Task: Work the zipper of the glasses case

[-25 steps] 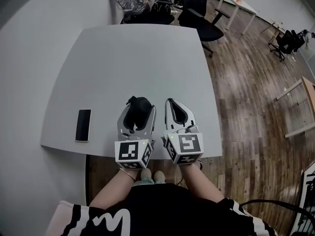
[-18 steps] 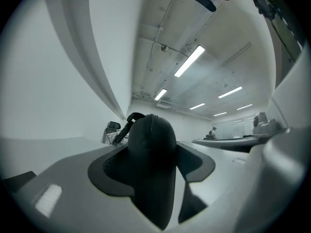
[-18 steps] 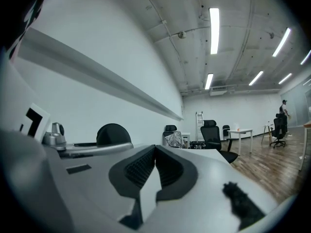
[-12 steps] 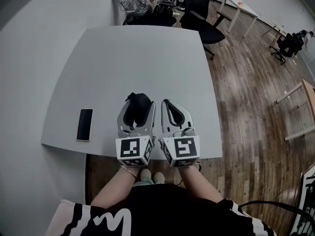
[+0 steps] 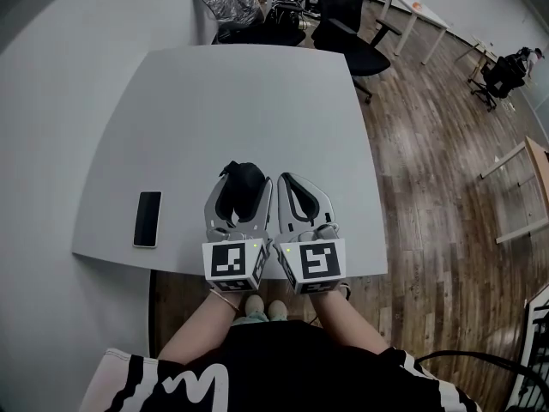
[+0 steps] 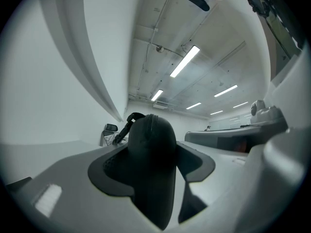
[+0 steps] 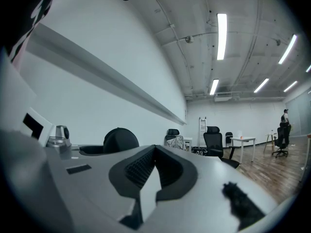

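Head view: left hand-held gripper [image 5: 244, 177] clamps the black glasses case [image 5: 241, 189] at 6 o'clock on the worktop [image 5: 232, 101]; case contents not visible. Right hand-held gripper [image 5: 289, 179] at its 3 o'clock, jaws together, empty. Phone [image 5: 147, 218] at its 9 o'clock.

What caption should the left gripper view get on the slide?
Left gripper clamped on the black glasses case, seen end-on between the jaws.

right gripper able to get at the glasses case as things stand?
Probably yes. The right gripper sits just beside the glasses case, which the left gripper clamps, with only table showing between them. Its jaws are shut and empty, though, so they would need to open first.
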A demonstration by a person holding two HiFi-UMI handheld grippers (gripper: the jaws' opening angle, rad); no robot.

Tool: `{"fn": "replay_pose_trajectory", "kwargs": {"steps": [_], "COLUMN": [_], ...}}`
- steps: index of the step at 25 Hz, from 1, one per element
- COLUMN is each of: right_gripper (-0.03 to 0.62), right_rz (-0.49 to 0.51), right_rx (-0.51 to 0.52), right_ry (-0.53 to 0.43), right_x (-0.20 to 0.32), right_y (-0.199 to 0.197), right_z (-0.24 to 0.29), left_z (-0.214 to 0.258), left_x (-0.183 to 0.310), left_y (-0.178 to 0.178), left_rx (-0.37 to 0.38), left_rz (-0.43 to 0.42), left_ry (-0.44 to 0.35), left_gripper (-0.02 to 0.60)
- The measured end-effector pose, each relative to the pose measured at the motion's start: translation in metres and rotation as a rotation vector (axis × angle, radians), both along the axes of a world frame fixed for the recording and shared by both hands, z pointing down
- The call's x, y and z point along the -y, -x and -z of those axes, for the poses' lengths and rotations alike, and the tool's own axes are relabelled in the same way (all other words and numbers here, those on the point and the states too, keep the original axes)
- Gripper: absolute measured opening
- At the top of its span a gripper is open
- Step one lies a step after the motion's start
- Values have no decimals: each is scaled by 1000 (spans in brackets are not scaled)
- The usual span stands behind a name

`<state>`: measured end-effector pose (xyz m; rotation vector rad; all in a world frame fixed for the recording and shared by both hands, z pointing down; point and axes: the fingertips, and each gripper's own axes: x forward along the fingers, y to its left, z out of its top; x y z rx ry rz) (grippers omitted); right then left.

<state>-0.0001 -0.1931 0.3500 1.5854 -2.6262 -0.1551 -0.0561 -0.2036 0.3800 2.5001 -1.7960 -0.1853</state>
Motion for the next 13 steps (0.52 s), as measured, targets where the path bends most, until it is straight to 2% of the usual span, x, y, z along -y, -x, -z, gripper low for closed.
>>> {"fn": "replay_pose_trajectory", "kwargs": {"steps": [13], "right_gripper": [5], "right_rz": [-21], "right_rx": [17], "right_ry": [33], "right_x": [2], "right_y": [-1], "right_z": [0], "left_z": [-1], "left_x": [0], "left_y": [0], "left_rx": [7], "left_rz": [-6], "left_ry": [-4], "left_gripper": [273]}}
